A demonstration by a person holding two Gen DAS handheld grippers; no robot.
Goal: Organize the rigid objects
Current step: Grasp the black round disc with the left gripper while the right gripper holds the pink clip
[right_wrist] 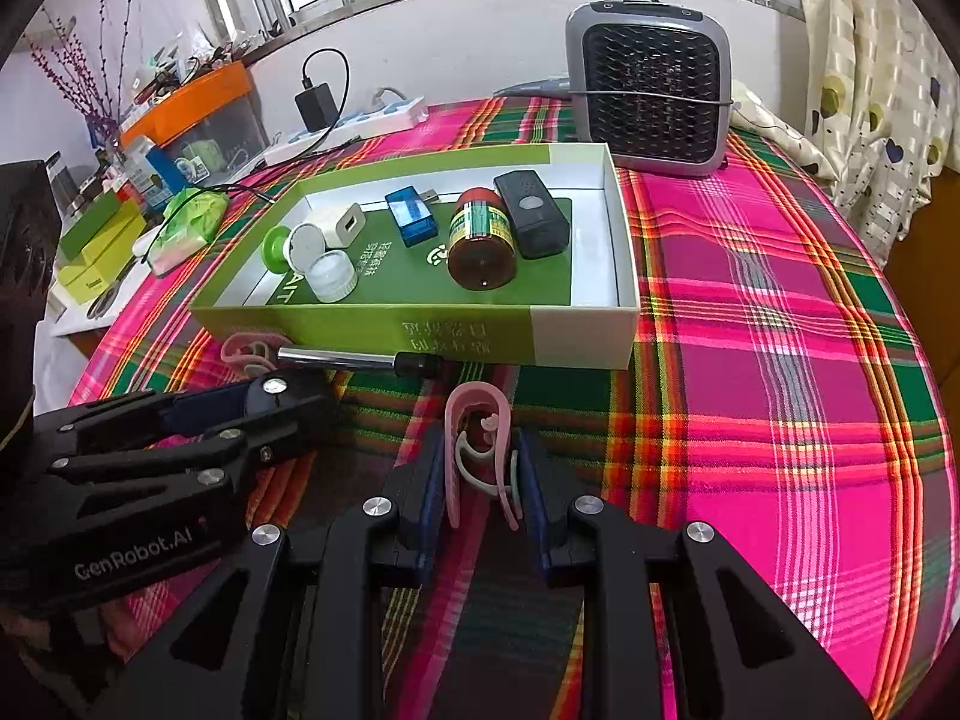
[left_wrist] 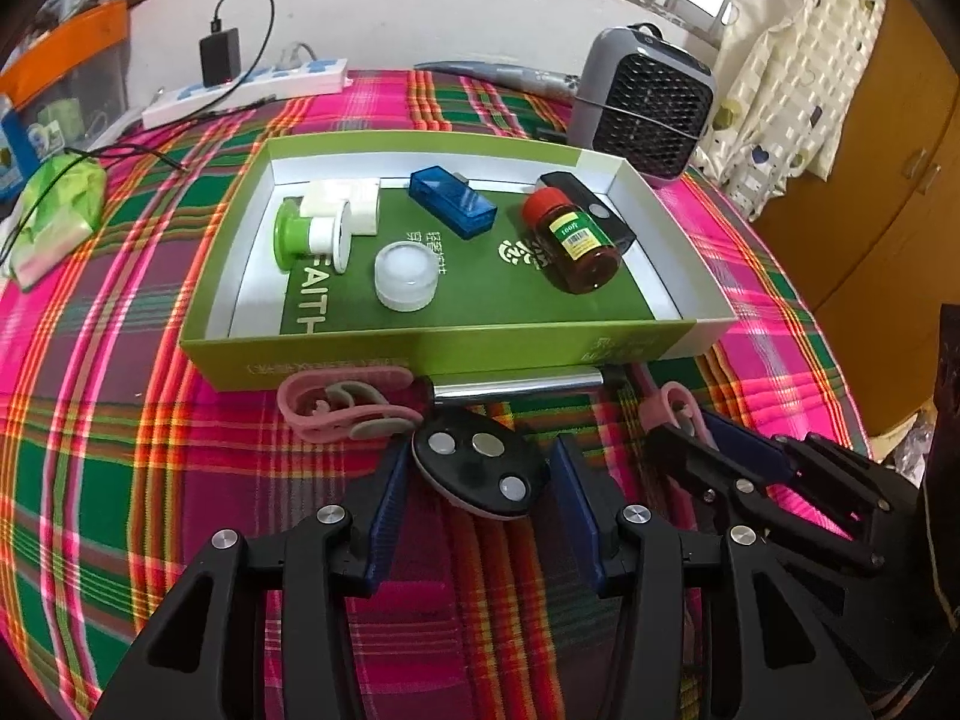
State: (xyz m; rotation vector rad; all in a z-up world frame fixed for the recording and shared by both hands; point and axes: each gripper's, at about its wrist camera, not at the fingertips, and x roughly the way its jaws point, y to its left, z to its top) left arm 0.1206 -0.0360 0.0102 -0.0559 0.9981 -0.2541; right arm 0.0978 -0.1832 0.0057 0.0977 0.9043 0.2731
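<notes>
A black oval piece [left_wrist: 480,474] with three metal discs lies on the plaid cloth between the blue pads of my left gripper [left_wrist: 480,451], whose jaws stand wide and do not press on it. My right gripper [right_wrist: 480,439] is shut on a pink clip [right_wrist: 474,456], low over the cloth just in front of the green box [right_wrist: 360,324]. A second pink clip [left_wrist: 342,414] and a chrome rod [left_wrist: 516,387] lie against the box's front wall. In the box are a brown bottle [left_wrist: 576,246], a blue device [left_wrist: 453,201], a black device [left_wrist: 600,213], a white lid [left_wrist: 405,276], a green spool [left_wrist: 300,237] and a white adapter [left_wrist: 351,201].
A grey fan heater [left_wrist: 648,102] stands behind the box at the right. A power strip [left_wrist: 246,90] with a black charger lies at the back left, and a green packet [left_wrist: 54,210] at the left edge. Bare plaid cloth [right_wrist: 780,360] stretches right of the box.
</notes>
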